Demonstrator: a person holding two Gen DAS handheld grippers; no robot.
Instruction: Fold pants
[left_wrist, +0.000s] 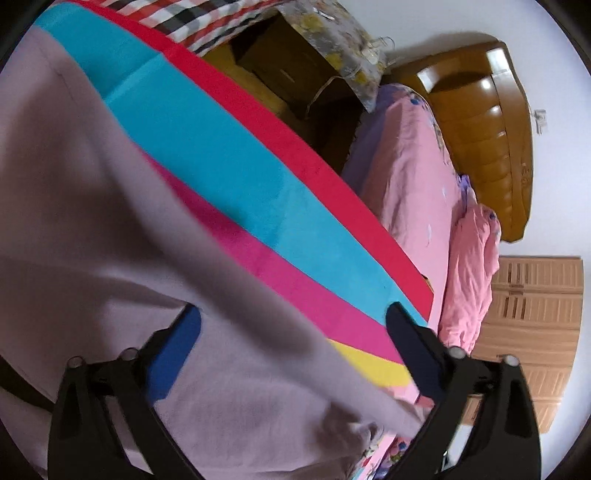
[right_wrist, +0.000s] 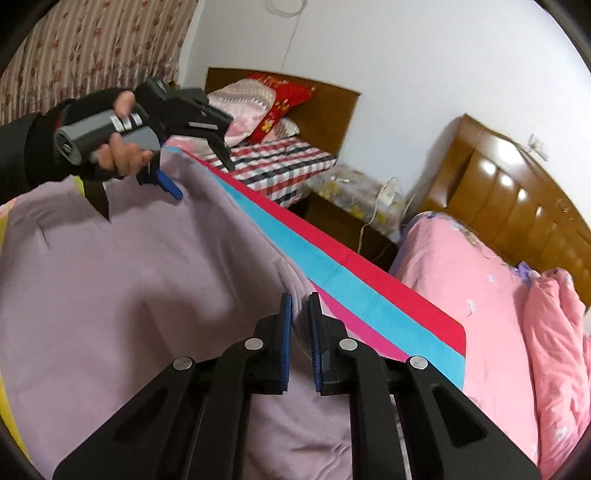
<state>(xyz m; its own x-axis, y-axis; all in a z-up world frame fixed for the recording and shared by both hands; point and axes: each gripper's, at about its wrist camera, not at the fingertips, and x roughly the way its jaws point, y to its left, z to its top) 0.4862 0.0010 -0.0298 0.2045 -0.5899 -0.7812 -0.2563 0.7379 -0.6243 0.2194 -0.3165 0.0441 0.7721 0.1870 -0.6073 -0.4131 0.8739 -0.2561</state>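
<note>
Lilac pants (left_wrist: 110, 240) lie spread on a mat (left_wrist: 221, 140) striped in red, teal, pink and yellow. My left gripper (left_wrist: 293, 310) hangs over them with its jaws wide apart, the cloth passing under and between the fingers, no pad pressing on it. In the right wrist view the same pants (right_wrist: 129, 277) fill the left half, and a hand in a dark sleeve holds the left gripper (right_wrist: 203, 181) at their far end. My right gripper (right_wrist: 300, 299) is shut on a folded edge of the pants beside the mat (right_wrist: 369, 295), its blue pads nearly together.
A bed with pink bedding (right_wrist: 480, 295) and a wooden headboard (right_wrist: 517, 192) lies right of the mat. Beyond it are a nightstand under a floral cloth (right_wrist: 351, 184), a second bed with a checked sheet (right_wrist: 280, 162), and a slatted wooden door (left_wrist: 535, 332).
</note>
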